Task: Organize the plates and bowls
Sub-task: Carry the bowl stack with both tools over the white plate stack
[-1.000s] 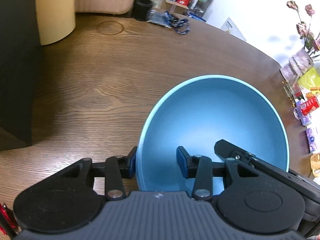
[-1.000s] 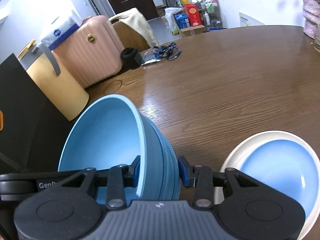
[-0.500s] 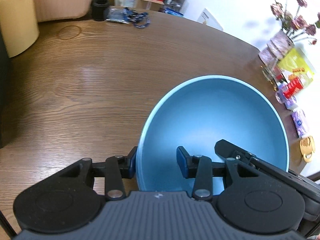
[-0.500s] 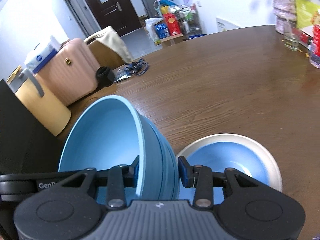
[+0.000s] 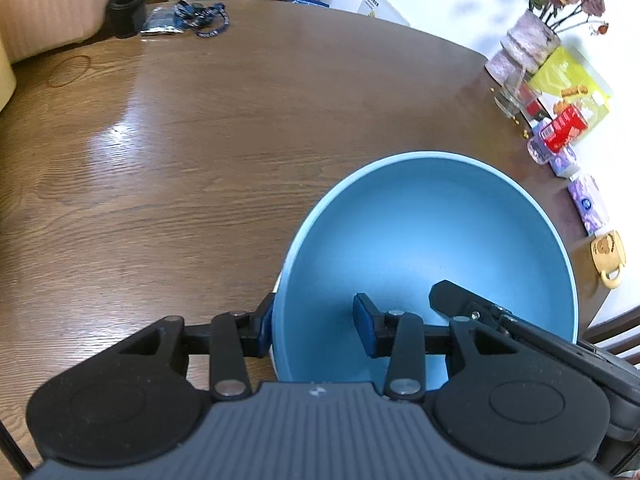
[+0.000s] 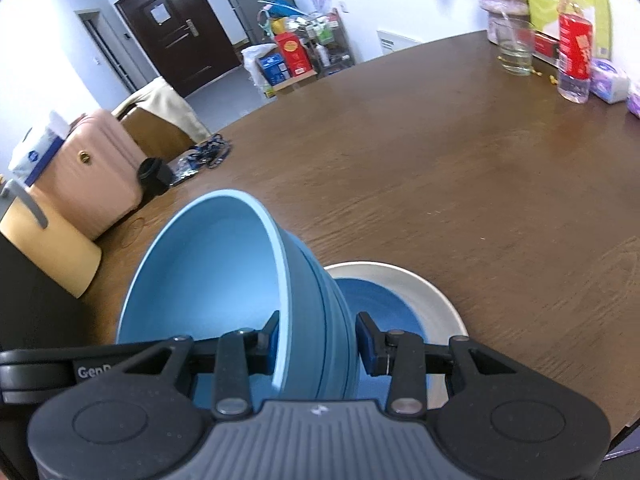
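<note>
A light blue bowl (image 5: 432, 256) hangs tilted over the wooden table (image 5: 200, 140), held by both grippers on opposite sides of its rim. My left gripper (image 5: 314, 320) is shut on the bowl's near wall, one pad outside and one inside. My right gripper (image 6: 318, 340) is shut on the other wall of the bowl (image 6: 208, 280), and one of its fingers (image 5: 460, 296) shows inside the bowl in the left wrist view. A white plate with a blue centre (image 6: 412, 280) lies on the table just behind the bowl, partly hidden by it.
Along the table's right edge stand a vase of dried flowers (image 5: 528, 40), a glass (image 6: 514, 46), a red-labelled bottle (image 6: 574, 60), tissue packs (image 5: 588, 204) and a yellow mug (image 5: 608, 258). Lanyards (image 5: 200, 20) and a black cup (image 5: 126, 12) sit at the far edge. A pink suitcase (image 6: 92, 176) stands beyond.
Both grippers have carried the bowl sideways across the table toward the plate. The plate, at first off to the right, now sits partly behind the bowl.
</note>
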